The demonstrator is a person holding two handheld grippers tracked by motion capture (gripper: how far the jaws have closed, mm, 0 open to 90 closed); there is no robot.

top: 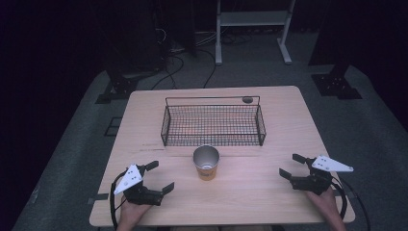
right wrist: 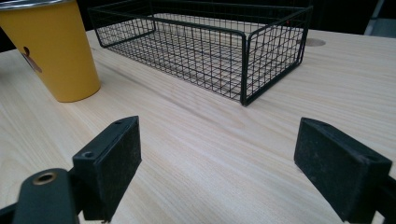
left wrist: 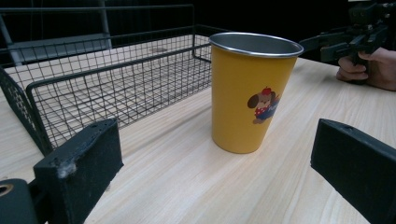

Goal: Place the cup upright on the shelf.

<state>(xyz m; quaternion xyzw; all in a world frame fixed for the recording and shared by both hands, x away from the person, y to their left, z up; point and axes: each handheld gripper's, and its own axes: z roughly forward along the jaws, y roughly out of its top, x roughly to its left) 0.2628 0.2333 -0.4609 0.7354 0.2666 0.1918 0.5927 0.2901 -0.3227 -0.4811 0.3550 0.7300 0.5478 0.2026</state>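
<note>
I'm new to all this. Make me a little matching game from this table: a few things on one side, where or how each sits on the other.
Things:
1. cup
2. wire basket
3. left tool
4. right tool

Descriptions:
A. black, nothing in it, behind the cup
B. open, near the table's right edge
C. yellow, upright, mid-table
D. open, near the table's left front corner

Pairs: 1-C, 2-A, 3-D, 4-B

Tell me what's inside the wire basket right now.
Nothing shows inside the wire basket: only the table's wood shows through its mesh floor. The yellow cup stands outside, in front of it. The cup's bottom is hidden from all views.
</note>
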